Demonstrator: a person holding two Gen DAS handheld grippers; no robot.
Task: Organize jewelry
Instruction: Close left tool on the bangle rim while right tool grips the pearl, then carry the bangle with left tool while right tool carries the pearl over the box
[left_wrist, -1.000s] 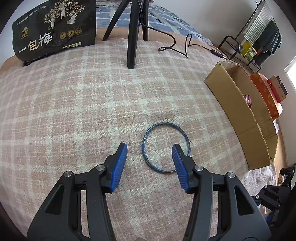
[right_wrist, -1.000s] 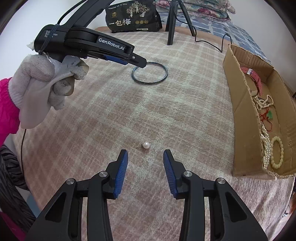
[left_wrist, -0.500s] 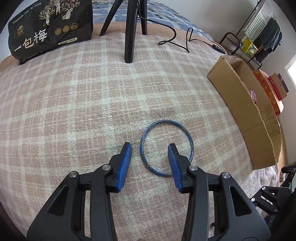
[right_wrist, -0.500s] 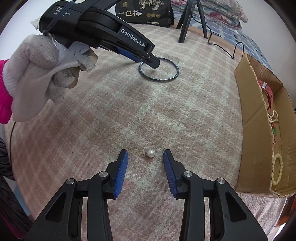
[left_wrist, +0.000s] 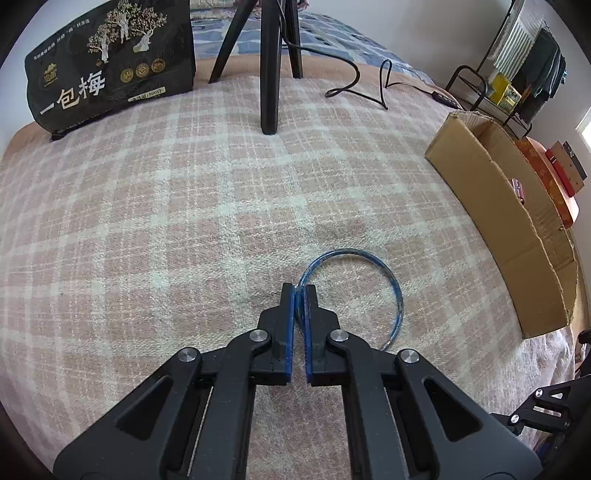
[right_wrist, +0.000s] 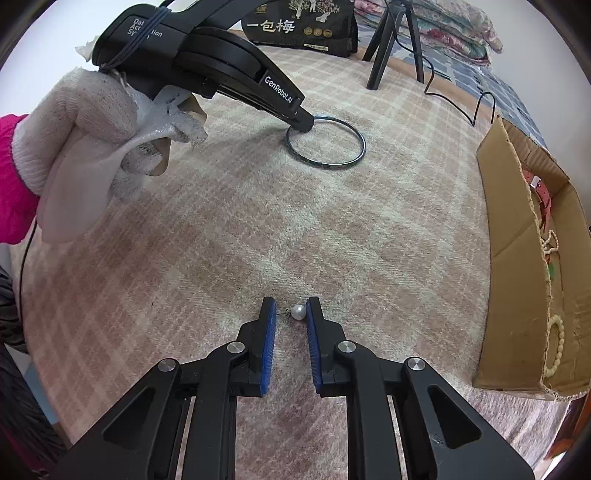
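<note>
On the plaid blanket (left_wrist: 184, 221) of the bed, the blue bangle (left_wrist: 391, 284) is pinched at its near rim by the left hand-held gripper (left_wrist: 300, 291), whose jaws have just been closing, while the pearl earring (right_wrist: 298, 312) is caught between the just-closed pads of the right hand-held gripper (right_wrist: 291, 310). A slip is judged likely: the thin rim could be twisted out on lifting, and the round pearl could be squeezed sideways into the soft weave. A cardboard box (right_wrist: 517, 229) holding other jewelry is seen nearby, with a tripod (left_wrist: 267, 74) and a black bag (left_wrist: 110, 62) beyond.
</note>
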